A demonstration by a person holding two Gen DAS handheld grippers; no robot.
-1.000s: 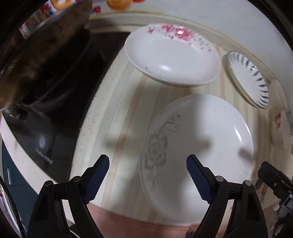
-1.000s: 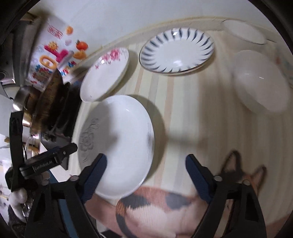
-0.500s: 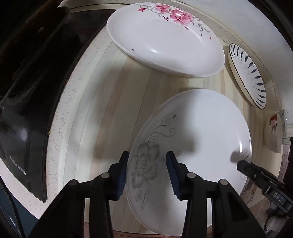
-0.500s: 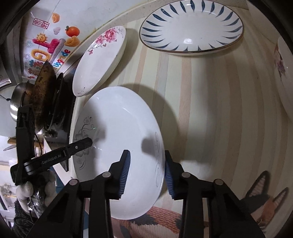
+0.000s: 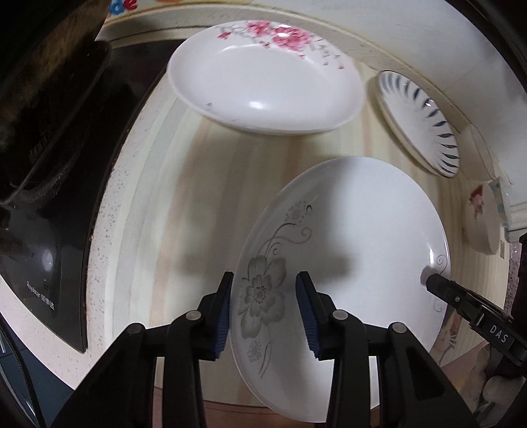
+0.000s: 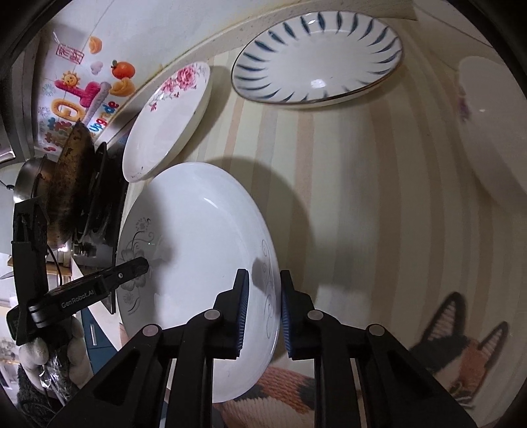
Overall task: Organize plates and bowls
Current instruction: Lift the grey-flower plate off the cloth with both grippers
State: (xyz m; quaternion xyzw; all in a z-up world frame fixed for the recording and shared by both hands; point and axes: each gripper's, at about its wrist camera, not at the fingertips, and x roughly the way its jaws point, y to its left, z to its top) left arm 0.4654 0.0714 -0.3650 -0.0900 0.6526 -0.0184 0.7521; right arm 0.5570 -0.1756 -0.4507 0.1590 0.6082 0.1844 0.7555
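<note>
Both jaws have just closed: my left hand-held gripper (image 5: 263, 316) and right hand-held gripper (image 6: 263, 312) pinch opposite rims of the grey-flower plate (image 5: 355, 250), apparently tilted off the table (image 5: 197, 184), ready for stacking.

A counter covered by a pale striped mat (image 6: 346, 204) runs to a light wall (image 6: 158, 29) at the far side. Colourful stickers (image 6: 82, 95) decorate the wall at left, above a black glass cooktop (image 5: 42, 263).
</note>
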